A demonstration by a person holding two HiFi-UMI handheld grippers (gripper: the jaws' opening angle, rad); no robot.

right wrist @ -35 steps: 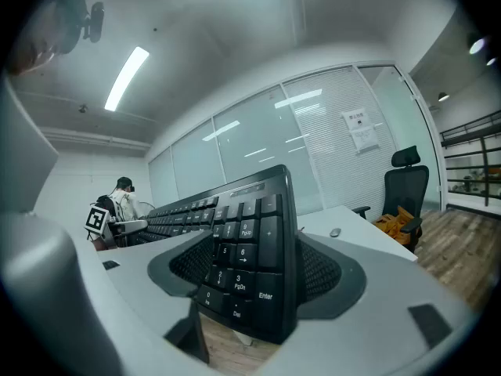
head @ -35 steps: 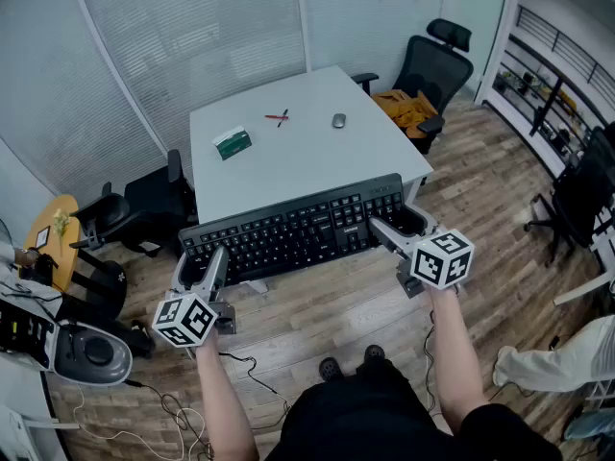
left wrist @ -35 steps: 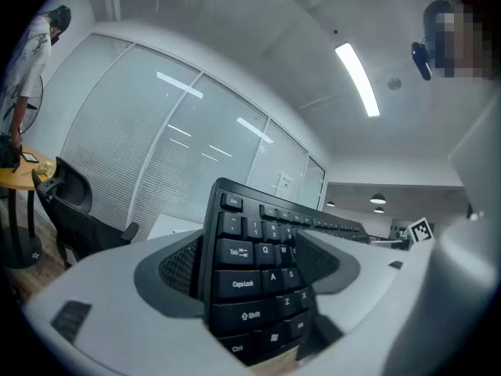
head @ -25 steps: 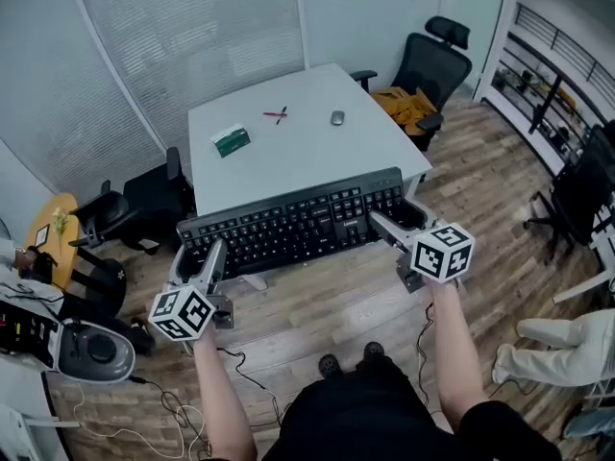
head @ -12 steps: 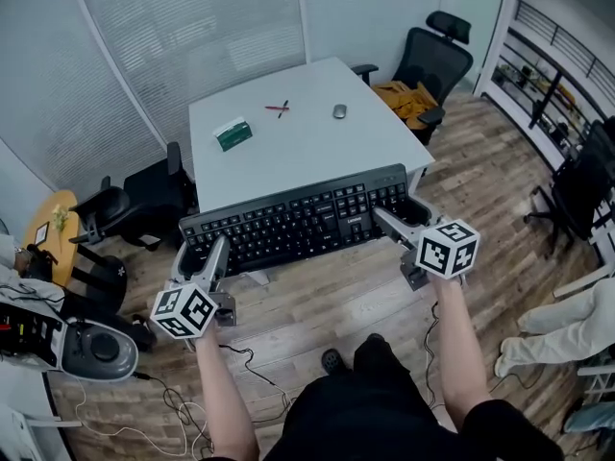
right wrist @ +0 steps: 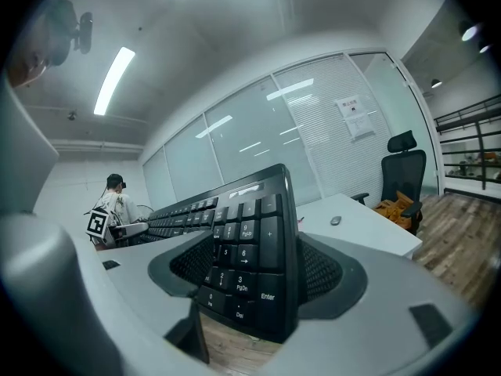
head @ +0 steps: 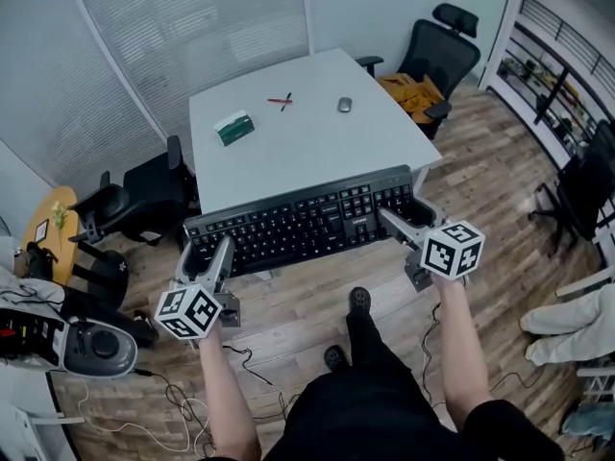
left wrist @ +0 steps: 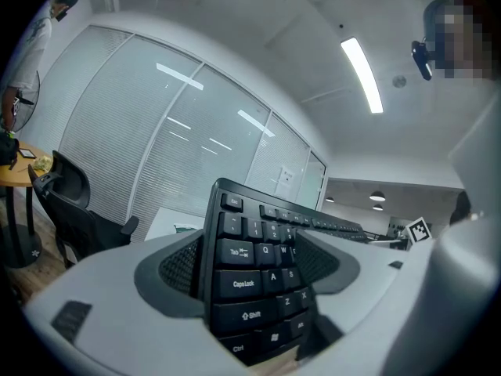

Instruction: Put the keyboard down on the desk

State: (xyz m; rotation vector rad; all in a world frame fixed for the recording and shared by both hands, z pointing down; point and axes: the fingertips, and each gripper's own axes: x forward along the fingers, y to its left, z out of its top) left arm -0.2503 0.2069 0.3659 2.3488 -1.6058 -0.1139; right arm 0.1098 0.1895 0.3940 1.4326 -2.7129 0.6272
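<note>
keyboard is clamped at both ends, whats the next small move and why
Probably carry it forward over the desk: the left gripper and right gripper hold the keyboard by its ends, and floor shows beneath it, so lowering now would likely miss.

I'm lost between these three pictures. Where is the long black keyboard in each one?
Head view: long black keyboard across the centre, at the white desk's near edge.
Left gripper view: its Esc-to-Ctrl end, low centre, between the jaws.
Right gripper view: its number-pad end, low centre, between the jaws.
Shared landmark: the white desk behind it.
</note>
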